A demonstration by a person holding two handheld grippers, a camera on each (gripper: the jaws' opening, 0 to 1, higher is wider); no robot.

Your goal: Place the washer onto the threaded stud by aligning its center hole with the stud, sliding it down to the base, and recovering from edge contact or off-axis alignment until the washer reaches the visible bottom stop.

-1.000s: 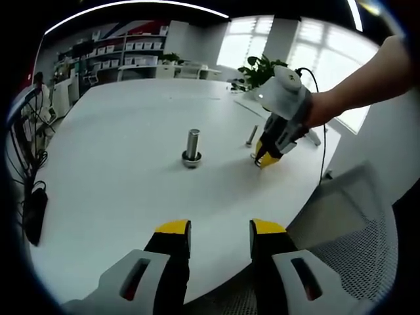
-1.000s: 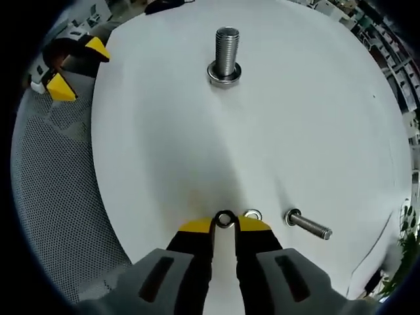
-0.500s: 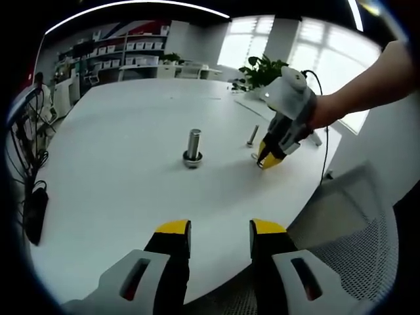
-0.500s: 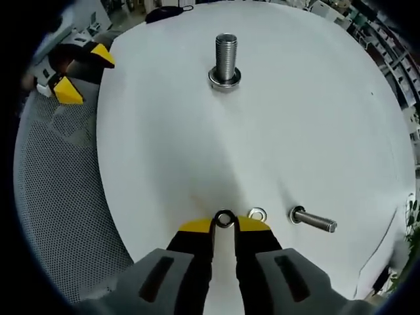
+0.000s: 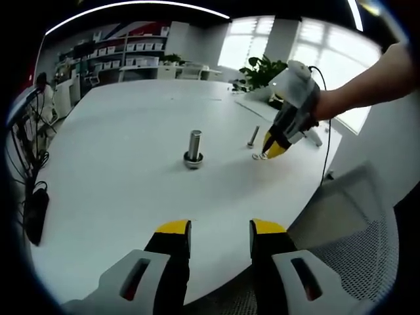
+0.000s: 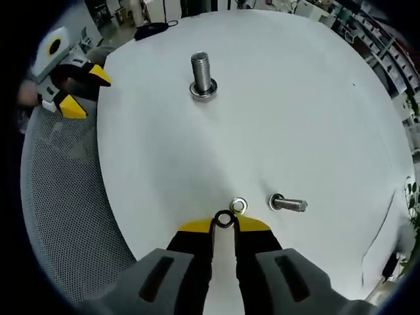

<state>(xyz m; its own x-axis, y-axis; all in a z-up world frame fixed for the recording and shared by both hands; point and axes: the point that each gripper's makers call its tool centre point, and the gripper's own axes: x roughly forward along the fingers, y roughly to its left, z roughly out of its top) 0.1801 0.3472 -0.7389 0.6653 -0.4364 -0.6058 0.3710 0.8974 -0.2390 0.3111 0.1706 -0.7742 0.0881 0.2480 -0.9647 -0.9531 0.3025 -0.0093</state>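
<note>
Gripping the washer point(image 6: 224, 219) edgewise near the surface point(image 6: 295, 118) edge, the right tongs point(image 6: 224, 223) are clamped on it (left tongs point(image 5: 220, 231) idling apart); next, I judge, carrying it over the upright threaded stud point(image 6: 201, 72) mid-surface.

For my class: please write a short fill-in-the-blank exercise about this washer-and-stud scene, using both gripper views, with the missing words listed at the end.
1. The right gripper is shut on a small ____ held between its yellow tips.
2. The threaded stud stands ____ on the white table.
3. A loose bolt lies on its ____ near a second washer.
4. The left gripper holds nothing, and its jaws are ____.

Missing words: washer; upright; side; open
</note>
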